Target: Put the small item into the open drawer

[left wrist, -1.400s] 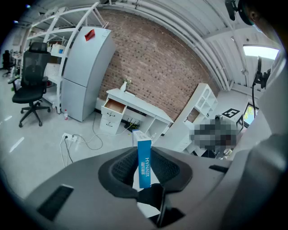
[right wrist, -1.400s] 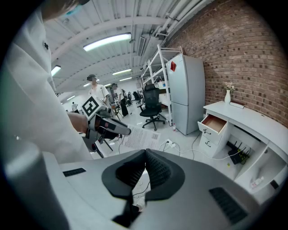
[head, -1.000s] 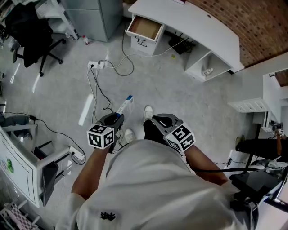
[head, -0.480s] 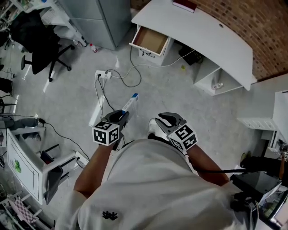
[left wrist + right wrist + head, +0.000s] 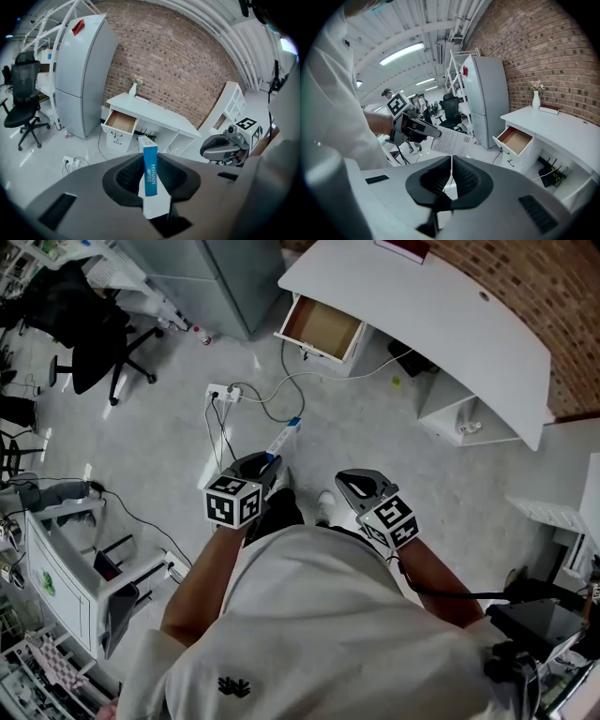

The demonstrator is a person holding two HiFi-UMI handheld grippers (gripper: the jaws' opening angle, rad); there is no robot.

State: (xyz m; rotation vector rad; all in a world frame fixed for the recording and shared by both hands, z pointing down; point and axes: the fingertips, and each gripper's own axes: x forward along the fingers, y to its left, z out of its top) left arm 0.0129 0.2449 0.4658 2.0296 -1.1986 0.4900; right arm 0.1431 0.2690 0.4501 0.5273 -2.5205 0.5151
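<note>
In the head view, a grey floor (image 5: 159, 446) was seen, on which a power strip (image 5: 223, 393) with trailing cables (image 5: 217, 427) lay at the upper middle of the frame, between the person and the open drawer (image 5: 323, 326). The drawer was pulled out from under a curved white tabletop (image 5: 450, 324) at the upper right. A grey refrigerator (image 5: 220, 273) was seen just left of it at the top edge, and a black office chair (image 5: 89, 334) at the upper left. In the left gripper view, a small vase (image 5: 133, 89) was seen on the tabletop above the drawer.

The small blue-and-white box (image 5: 285, 437) was clamped on edge between the jaws of the left gripper (image 5: 270, 465) near the middle of the frame. It projected past the jaw tips toward the drawer and was held in the air, well apart from it. The jaws of the right gripper (image 5: 356, 484), right of centre, were pressed together with nothing between them
</note>
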